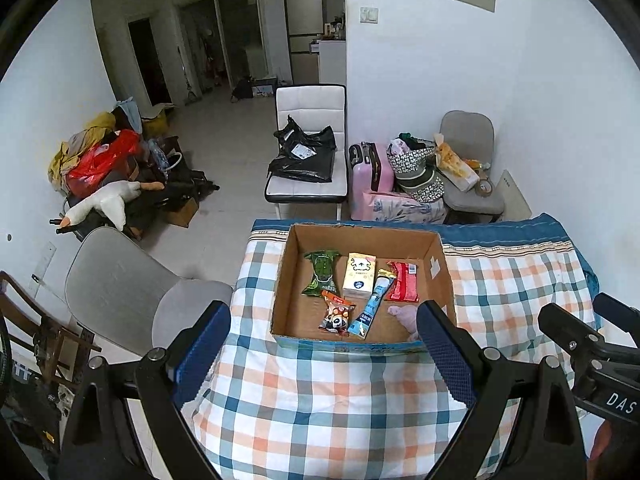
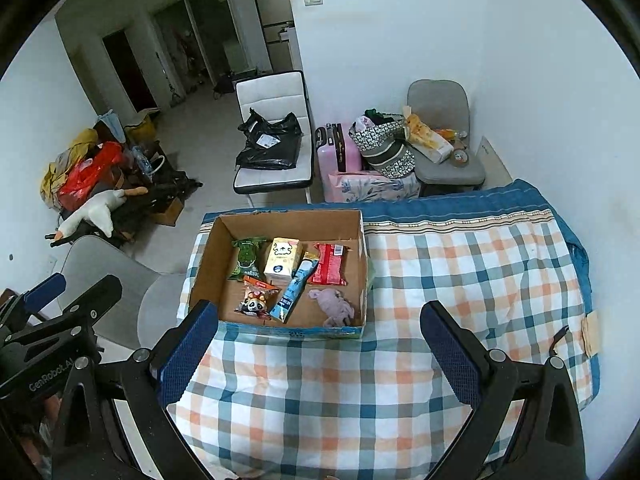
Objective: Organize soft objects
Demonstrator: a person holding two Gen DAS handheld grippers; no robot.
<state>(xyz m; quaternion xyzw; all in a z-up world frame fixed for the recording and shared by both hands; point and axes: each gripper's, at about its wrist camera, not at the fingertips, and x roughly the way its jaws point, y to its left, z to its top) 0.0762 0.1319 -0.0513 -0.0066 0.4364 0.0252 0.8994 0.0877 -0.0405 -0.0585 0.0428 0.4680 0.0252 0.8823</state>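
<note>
Soft objects lie gathered in an open cardboard box that rests on the checked tablecloth toward the table's far left. Left wrist view: along the far row sit a green packet, a white tissue pack and a red packet; nearer lie a panda snack bag, a blue stick pouch set diagonally, and a lilac plush toy in the near right corner, partly hidden by a finger. The left gripper hangs above the near cloth with its jaws spread wide and nothing between them, aimed at the box's near wall; this suggests that the items are judged already collected.

Right wrist view: the same box appears left of centre, with the plush toy fully visible and apart from the pouch. The right gripper is likewise released and empty over bare cloth, right of the box. The cloth near and right of the box shows no further soft items, so sorting seems near complete. A grey chair stands left of the table.
</note>
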